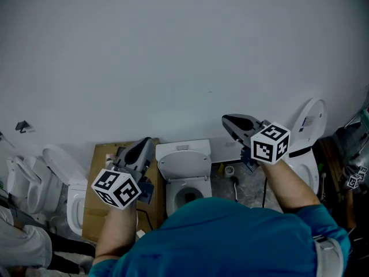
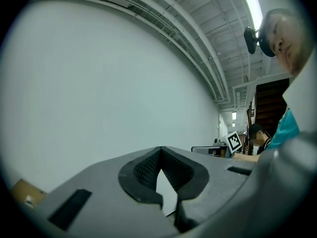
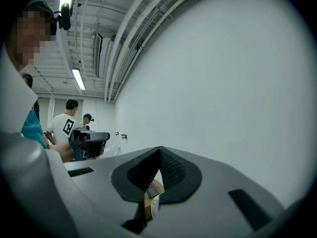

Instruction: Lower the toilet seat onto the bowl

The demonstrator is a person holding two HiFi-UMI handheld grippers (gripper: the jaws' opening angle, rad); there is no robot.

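Lowering this seat well will mean bringing both tools down first: they hang level, aimed at the plain white wall (image 1: 173, 51), well above the toilet. At the far left stands a spare toilet (image 1: 60, 166) with its lid up, then a flat, matte brown cardboard box (image 1: 101, 172). Next comes the left gripper (image 1: 145, 145), its jaws closed on nothing, the dark ribbed pads meeting at the tip. Below and between the arms is the toilet seat (image 1: 184, 165), a smooth, glossy white oval. It looks tipped back against the cistern (image 1: 184, 148), though the steep angle leaves that unsure. The bowl (image 1: 173, 198) gapes in front of it. The right gripper (image 1: 226, 120) has its jaws shut and empty too. Another toilet (image 1: 308, 120) stands lid-up at the far right. I'd hook a closed tip behind the seat's upper edge, draw it forward and ride it down slowly. Hard, slick plastic would slip off and slam on porcelain.
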